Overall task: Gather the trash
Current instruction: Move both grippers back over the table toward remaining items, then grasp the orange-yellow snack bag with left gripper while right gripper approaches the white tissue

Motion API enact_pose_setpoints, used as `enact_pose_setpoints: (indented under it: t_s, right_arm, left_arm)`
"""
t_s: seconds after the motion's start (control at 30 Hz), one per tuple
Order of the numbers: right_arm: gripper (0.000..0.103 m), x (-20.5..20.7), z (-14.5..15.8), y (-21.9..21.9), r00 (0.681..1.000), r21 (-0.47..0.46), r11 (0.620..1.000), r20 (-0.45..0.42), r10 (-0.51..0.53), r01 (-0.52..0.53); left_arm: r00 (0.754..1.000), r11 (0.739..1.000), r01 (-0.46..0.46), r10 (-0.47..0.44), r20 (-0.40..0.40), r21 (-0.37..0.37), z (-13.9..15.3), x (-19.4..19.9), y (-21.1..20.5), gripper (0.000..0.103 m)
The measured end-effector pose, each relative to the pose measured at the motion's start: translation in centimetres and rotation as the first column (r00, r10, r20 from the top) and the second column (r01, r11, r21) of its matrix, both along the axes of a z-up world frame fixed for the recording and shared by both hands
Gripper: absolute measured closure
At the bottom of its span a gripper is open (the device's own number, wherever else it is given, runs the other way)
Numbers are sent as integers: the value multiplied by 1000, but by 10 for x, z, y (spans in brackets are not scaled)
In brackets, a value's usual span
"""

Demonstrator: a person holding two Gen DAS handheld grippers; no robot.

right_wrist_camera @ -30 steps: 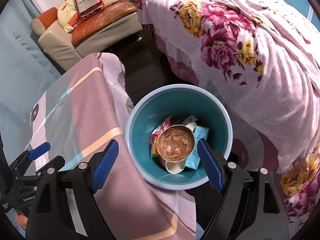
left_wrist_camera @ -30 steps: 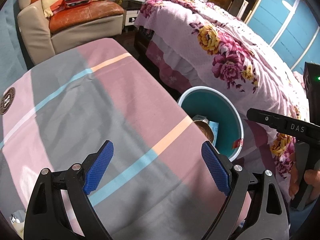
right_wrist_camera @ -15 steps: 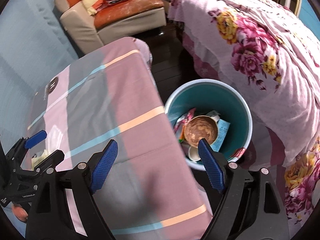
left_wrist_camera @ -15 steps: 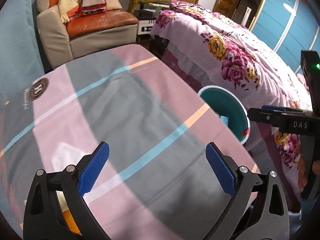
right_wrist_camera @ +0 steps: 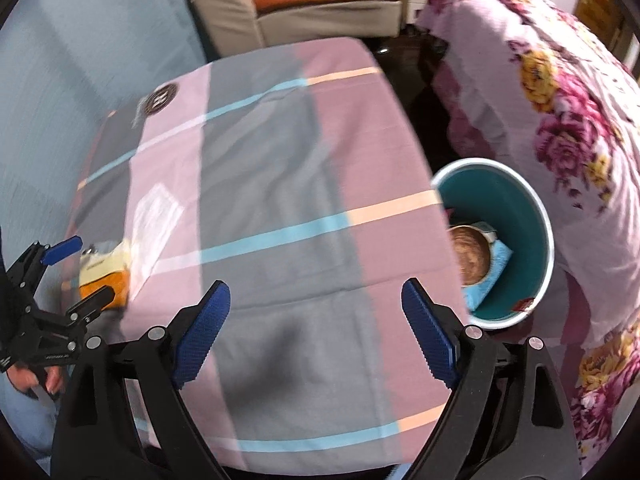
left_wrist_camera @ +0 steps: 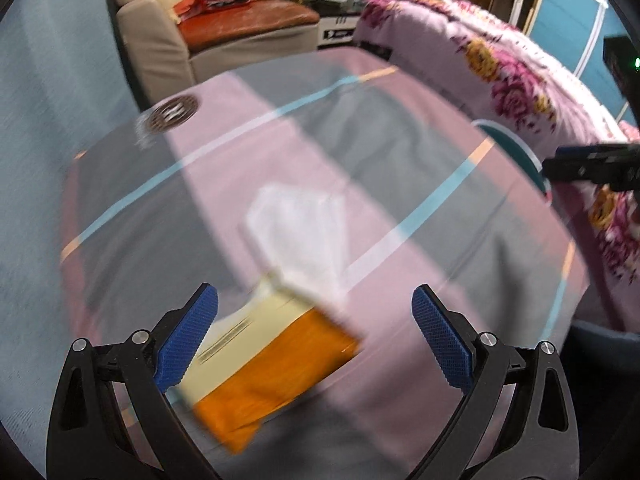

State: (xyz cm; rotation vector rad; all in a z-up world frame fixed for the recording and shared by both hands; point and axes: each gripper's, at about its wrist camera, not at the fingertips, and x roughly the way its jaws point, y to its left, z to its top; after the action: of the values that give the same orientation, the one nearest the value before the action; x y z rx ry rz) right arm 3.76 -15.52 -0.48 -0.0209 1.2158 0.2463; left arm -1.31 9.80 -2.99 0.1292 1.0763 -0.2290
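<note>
An orange and cream packet (left_wrist_camera: 264, 364) lies on the checked tablecloth (left_wrist_camera: 400, 152), with a white tissue (left_wrist_camera: 300, 236) just beyond it; both are blurred. My left gripper (left_wrist_camera: 316, 336) is open and empty, hovering over the packet. In the right wrist view the packet (right_wrist_camera: 105, 276) and tissue (right_wrist_camera: 154, 220) lie at the table's left side under the left gripper (right_wrist_camera: 76, 268). My right gripper (right_wrist_camera: 316, 332) is open and empty above the table's near edge. The teal bin (right_wrist_camera: 516, 204) stands on the floor to the right, holding a brown-stained cup (right_wrist_camera: 470, 256) and wrappers.
A bed with a floral pink cover (right_wrist_camera: 560, 100) runs along the right, close to the bin. A beige armchair (right_wrist_camera: 304, 4) with orange cushions stands beyond the table. A blue wall (right_wrist_camera: 80, 60) is on the left. Dark floor lies between table and bed.
Both grippers have swung left, away from the bin and over the table. The packet and tissue have come into view under the left gripper. Both grippers stay open.
</note>
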Motion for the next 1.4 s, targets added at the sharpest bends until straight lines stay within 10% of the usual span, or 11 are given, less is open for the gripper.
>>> enact_pose_setpoints:
  t_s: [0.67, 0.87, 1.03, 1.4]
  right_arm:
    - [20, 9, -34, 94, 983, 13, 988, -102, 153, -153]
    - [20, 17, -41, 108, 981, 18, 986, -102, 167, -166]
    - [19, 25, -49, 115, 980, 24, 985, -101, 171, -169]
    - [20, 36, -73, 174, 948, 30, 951, -72, 310, -308]
  left_arm:
    - [994, 983, 75, -61, -89, 166, -57, -18, 46, 5]
    - [998, 999, -1, 4, -61, 39, -57, -1, 57, 10]
    - [994, 994, -103, 102, -37, -35, -49, 13, 76, 44]
    - [964, 948, -265, 263, -31, -179, -38, 34, 112, 52]
